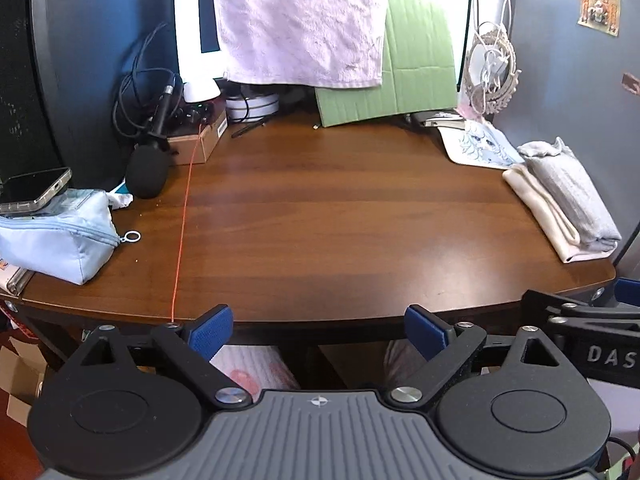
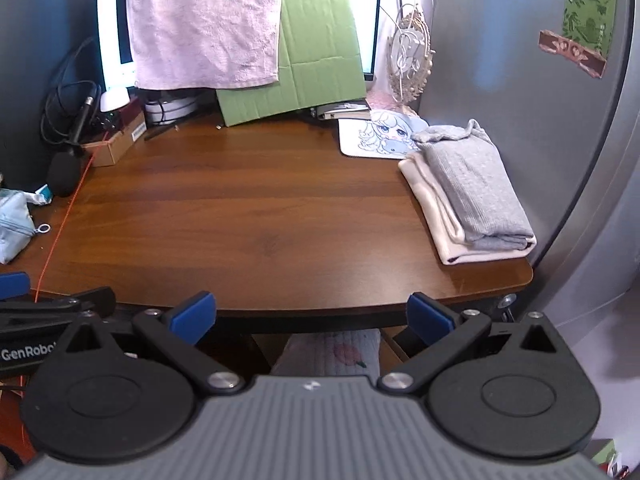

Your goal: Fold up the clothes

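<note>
Two folded garments lie stacked at the right side of the brown wooden table (image 1: pixel 320 216): a grey one (image 1: pixel 568 196) (image 2: pixel 476 192) on top of a cream one (image 1: pixel 540 216) (image 2: pixel 432 220). My left gripper (image 1: pixel 319 332) hangs at the table's front edge, open, nothing between its blue pads. My right gripper (image 2: pixel 312 320) is open too, also back at the front edge with nothing between its pads. Each gripper shows at the edge of the other's view. Below the table edge a pale quilted cloth (image 2: pixel 340 352) is partly visible.
A pink towel (image 1: pixel 300 20) and green cardboard (image 1: pixel 416 60) hang at the back. A microphone (image 1: pixel 148 168), cables and a small box (image 1: pixel 200 140) sit back left, a light blue pouch (image 1: pixel 60 236) with a phone (image 1: pixel 36 190) at left. A printed mat (image 2: pixel 380 136) lies beyond the stack. A grey wall (image 2: pixel 560 120) bounds the right.
</note>
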Available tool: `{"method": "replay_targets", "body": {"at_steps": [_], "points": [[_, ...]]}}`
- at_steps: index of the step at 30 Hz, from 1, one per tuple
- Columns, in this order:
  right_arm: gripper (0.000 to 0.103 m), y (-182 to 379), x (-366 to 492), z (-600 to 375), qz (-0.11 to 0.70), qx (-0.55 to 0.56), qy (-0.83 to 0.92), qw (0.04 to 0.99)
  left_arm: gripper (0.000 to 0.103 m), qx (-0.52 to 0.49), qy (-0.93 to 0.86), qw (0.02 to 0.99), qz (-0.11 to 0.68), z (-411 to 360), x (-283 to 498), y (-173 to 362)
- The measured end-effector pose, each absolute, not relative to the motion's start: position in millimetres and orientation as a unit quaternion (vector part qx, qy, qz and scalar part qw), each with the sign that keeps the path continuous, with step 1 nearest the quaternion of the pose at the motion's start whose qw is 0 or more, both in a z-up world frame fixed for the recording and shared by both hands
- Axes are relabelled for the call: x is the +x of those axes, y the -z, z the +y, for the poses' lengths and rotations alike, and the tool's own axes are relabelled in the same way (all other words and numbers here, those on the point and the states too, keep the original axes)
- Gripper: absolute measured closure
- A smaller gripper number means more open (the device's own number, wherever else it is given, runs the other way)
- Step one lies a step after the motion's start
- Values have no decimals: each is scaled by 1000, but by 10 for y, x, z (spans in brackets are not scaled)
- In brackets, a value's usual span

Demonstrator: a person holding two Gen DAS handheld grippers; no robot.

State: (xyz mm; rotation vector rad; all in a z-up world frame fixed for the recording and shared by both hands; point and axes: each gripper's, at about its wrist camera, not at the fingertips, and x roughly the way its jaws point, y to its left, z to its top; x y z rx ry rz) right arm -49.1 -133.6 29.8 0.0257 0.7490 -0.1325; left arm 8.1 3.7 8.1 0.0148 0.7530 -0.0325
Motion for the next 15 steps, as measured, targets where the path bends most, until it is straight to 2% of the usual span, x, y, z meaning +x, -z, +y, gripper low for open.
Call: {"method": "replay_targets", "body": {"at_steps": [15], "points": [[0,-191,-424,-1347,377,12,73,923,10,11,9,926,378,-17,133,4]]}}
